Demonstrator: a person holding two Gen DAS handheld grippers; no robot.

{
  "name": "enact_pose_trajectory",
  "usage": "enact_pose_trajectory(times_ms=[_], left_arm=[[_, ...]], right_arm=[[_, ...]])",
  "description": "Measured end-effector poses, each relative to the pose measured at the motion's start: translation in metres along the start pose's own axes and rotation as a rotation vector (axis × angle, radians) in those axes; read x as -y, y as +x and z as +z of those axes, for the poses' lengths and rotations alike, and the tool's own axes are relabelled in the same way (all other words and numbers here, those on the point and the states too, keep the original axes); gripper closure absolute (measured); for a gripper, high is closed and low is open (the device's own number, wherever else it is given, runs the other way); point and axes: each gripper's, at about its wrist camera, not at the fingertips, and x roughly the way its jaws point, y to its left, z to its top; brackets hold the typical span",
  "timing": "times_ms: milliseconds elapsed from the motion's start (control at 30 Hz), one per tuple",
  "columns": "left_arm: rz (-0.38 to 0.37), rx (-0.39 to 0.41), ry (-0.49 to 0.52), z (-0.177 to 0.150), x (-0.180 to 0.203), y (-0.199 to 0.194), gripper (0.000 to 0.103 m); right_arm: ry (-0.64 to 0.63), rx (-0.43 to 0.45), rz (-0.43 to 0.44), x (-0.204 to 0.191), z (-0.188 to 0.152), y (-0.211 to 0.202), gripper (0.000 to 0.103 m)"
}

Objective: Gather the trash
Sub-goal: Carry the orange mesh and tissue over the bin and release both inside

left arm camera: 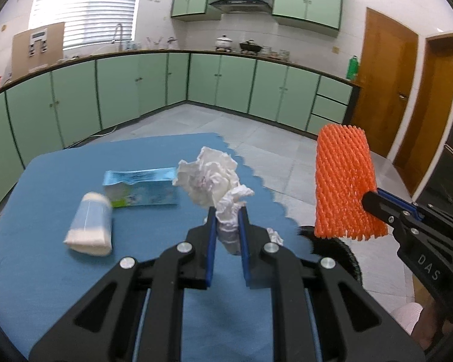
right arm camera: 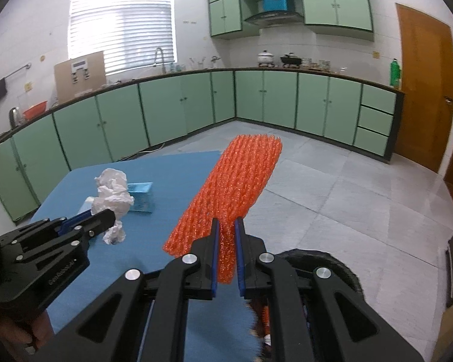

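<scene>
Crumpled white tissue paper (left arm camera: 214, 178) is sitting pinched between the nearly closed jaws of the left gripper (left arm camera: 228, 214), raised above the blue-covered bench (left arm camera: 45, 271). An orange foam fruit net (right arm camera: 232, 187) is standing clamped in the shut jaws of the right gripper (right arm camera: 226, 226). A light-blue carton (left arm camera: 142, 187) and a wrapped white tissue pack (left arm camera: 90, 226) are lying on the bench, beside each other.

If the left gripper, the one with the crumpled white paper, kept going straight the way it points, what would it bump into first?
Probably the blue tablecloth. The left gripper, shut on the crumpled tissue, tilts downward toward the table's far part, right of the light blue carton. Depth is hard to judge; it might instead pass over the far edge toward the floor.
</scene>
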Motion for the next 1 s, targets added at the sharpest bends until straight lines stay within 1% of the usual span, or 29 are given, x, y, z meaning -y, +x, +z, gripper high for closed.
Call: enact_pose_trajectory(times_ms=[300,533,767,933,1000], left_arm=[[-0.102,-0.003,0.045,0.001,0.063,0.021,0.090],[-0.162,-0.020,0.077,-0.004,0.102,0.040,0.090],[-0.222,-0.040,0.117,-0.009,0.141,0.060,0.090],[-0.262,-0.064,0.143,-0.011,0.164,0.081,0.090],[-0.265,-0.076,0.157,-0.012,0.173,0.090,0.090]], right_arm=[[0.054,0.007,-0.103,0.062,-0.006,-0.020,0.093],[0.088,-0.007,-0.174,0.103,-0.019,-0.029,0.093],[0.109,-0.024,-0.219,0.140,-0.031,-0.032,0.093],[0.141,-0.050,-0.233,0.168,-0.039,-0.024,0.093],[0.146,-0.065,-0.236,0.175,-0.043,-0.019,0.093]])
